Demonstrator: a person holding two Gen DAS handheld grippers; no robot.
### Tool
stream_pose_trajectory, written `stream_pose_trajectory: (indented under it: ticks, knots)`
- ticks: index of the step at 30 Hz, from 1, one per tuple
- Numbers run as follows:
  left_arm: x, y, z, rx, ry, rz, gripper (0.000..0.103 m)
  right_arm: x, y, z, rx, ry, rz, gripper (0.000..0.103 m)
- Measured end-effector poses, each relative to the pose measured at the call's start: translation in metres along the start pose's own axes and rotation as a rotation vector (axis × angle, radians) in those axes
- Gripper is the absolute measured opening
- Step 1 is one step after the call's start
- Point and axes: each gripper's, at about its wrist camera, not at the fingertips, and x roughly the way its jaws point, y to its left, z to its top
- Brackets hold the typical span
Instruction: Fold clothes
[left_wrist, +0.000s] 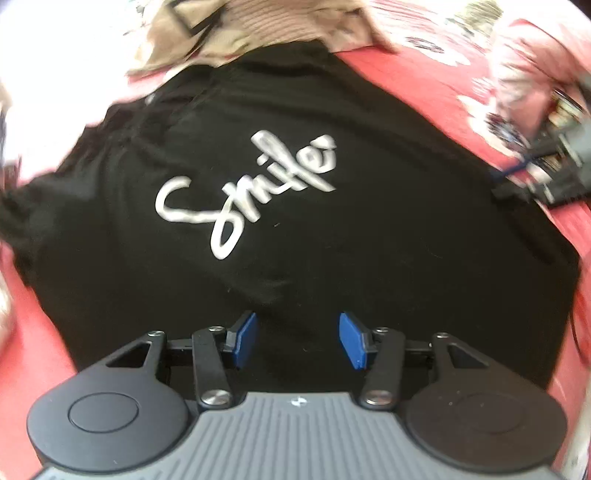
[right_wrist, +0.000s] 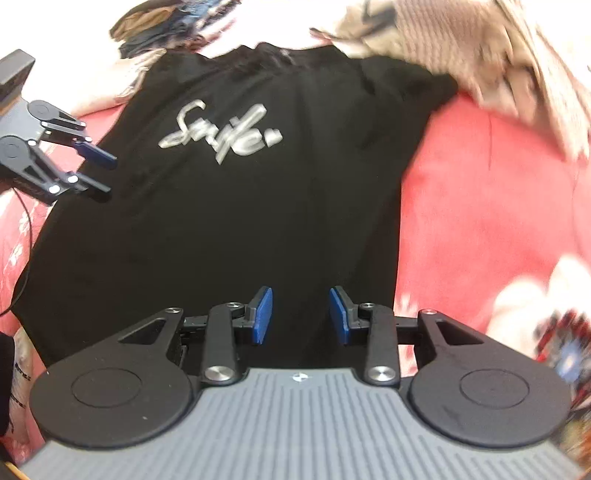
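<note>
A black T-shirt (left_wrist: 295, 229) with silver "Smile" lettering (left_wrist: 247, 188) lies spread flat, print up, on a red cover. My left gripper (left_wrist: 297, 321) hovers over the shirt's lower part with its blue pads (left_wrist: 245, 339) apart and nothing between them. From the right wrist the same shirt (right_wrist: 229, 221) fills the middle, collar at the far end. There my right gripper (right_wrist: 300, 295) stands open above the hem area, holding nothing. The left gripper (right_wrist: 109, 174) shows at the shirt's left edge, jaws apart.
A beige ribbed knit garment (right_wrist: 461, 48) lies over the shirt's far right sleeve; it also shows as a beige garment (left_wrist: 258, 26). A dark heap of clothes (right_wrist: 166, 26) sits at the back left. The red floral cover (right_wrist: 480, 203) lies bare on the right.
</note>
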Motion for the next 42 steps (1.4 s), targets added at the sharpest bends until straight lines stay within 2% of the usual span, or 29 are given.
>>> stream_pose_trajectory:
  ticks: [1,4,7,11,13,16,18,20,23,27,33,38,42]
  knots:
    - [0.004,0.003,-0.001,-0.033,-0.014,-0.002,0.051,0.006,-0.004,-0.006,0.012,0.011,-0.013,0.033]
    - [0.001,0.011,-0.007,-0.131,-0.075,-0.018,0.051,0.001,-0.009,-0.021,0.019,-0.047,-0.009,0.033]
    - [-0.005,0.018,-0.014,-0.224,-0.124,-0.005,0.051,-0.005,-0.006,-0.024,0.013,-0.068,-0.019,0.034]
    - [-0.036,0.047,-0.024,-0.387,-0.269,0.077,0.053,-0.007,-0.004,-0.021,0.028,-0.125,-0.006,0.034]
    - [-0.04,0.07,-0.029,-0.507,-0.335,0.133,0.055,-0.007,-0.005,-0.016,0.062,-0.162,0.02,0.034]
    - [-0.041,0.106,-0.035,-0.662,-0.368,0.203,0.056,-0.006,-0.002,0.003,0.107,-0.192,0.077,0.034]
    - [-0.04,0.125,-0.036,-0.725,-0.391,0.251,0.056,-0.006,0.004,0.023,0.098,-0.192,0.115,0.034]
    - [-0.034,0.141,-0.035,-0.784,-0.409,0.28,0.056,-0.007,0.016,0.051,0.049,-0.19,0.144,0.035]
    - [-0.022,0.161,-0.034,-0.874,-0.444,0.285,0.056,-0.005,0.039,0.108,0.006,-0.183,0.202,0.035]
    - [-0.001,0.171,-0.028,-0.898,-0.484,0.285,0.056,0.022,0.08,0.191,-0.016,-0.16,0.308,0.037]
    - [0.015,0.159,-0.023,-0.821,-0.55,0.354,0.056,0.111,0.171,0.294,-0.081,-0.082,0.36,0.041]
    - [0.018,0.152,-0.025,-0.775,-0.568,0.379,0.057,0.183,0.244,0.345,-0.202,-0.045,0.278,0.042]
    - [0.019,0.151,-0.024,-0.737,-0.572,0.365,0.057,0.233,0.268,0.364,-0.239,0.02,0.19,0.04]
